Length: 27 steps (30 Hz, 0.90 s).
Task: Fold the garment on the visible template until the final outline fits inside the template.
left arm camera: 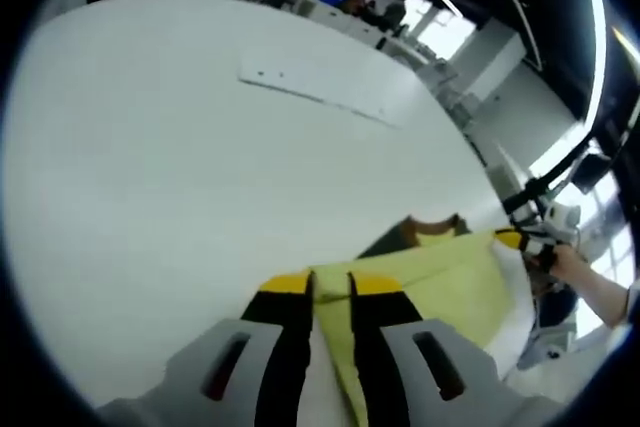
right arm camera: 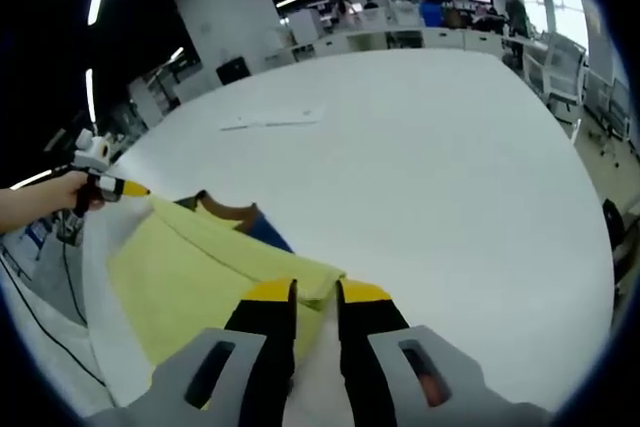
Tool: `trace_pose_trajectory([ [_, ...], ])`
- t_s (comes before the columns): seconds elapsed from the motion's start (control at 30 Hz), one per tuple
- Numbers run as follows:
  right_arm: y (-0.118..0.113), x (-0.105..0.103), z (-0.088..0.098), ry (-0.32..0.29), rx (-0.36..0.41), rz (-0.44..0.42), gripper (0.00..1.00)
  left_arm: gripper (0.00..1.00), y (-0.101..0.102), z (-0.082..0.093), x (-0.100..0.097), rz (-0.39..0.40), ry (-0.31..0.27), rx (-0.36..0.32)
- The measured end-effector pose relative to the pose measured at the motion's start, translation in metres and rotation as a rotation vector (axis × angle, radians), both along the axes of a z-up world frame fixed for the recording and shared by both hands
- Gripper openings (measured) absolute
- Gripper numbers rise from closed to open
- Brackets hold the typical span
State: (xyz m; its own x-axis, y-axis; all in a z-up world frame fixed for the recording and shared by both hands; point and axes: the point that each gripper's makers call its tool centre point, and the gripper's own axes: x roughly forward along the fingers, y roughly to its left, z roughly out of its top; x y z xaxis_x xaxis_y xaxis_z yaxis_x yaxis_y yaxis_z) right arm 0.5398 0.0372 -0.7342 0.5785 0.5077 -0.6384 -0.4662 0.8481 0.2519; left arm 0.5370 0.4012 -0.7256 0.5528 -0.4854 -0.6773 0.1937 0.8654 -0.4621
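1. Left claw (left arm camera: 330, 285): bottom centre of the left gripper view, jaws drawn close and pinching an edge of the garment (left arm camera: 430, 282). It also shows at the left edge of the right gripper view, held in a hand (right arm camera: 45, 202).
2. Right claw (right arm camera: 315, 292): bottom centre of the right gripper view, jaws near together, clamped on the folded corner of the garment. It also appears at the right edge of the left gripper view.
3. Garment: yellow-green cloth with a brown collar (right arm camera: 225, 212) and a dark patch beside it. It is stretched between the two claws, lower centre of both views, low over the bench (left arm camera: 200, 147).
4. Template (left arm camera: 325, 87): possibly the pale flat sheet in the upper centre of the left gripper view, well apart from the garment; too faint to be sure.
5. Progress, by judgement: the cloth looks doubled once and is in mid-carry. Laying it down, further folds and fitting it to the outline all remain.
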Motion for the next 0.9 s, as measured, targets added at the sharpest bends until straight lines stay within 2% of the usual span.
trace_pose_trajectory([
  [0.37, 0.001, -0.010, 0.024, -0.043, 0.005, 0.002, 0.36, 0.27, 0.006, 0.019, -0.012, -0.015, -0.061, 0.025],
  [0.9, 0.004, -0.035, 0.053, -0.088, 0.007, 0.015, 0.52, 0.44, 0.008, 0.044, -0.038, -0.038, -0.120, 0.033],
])
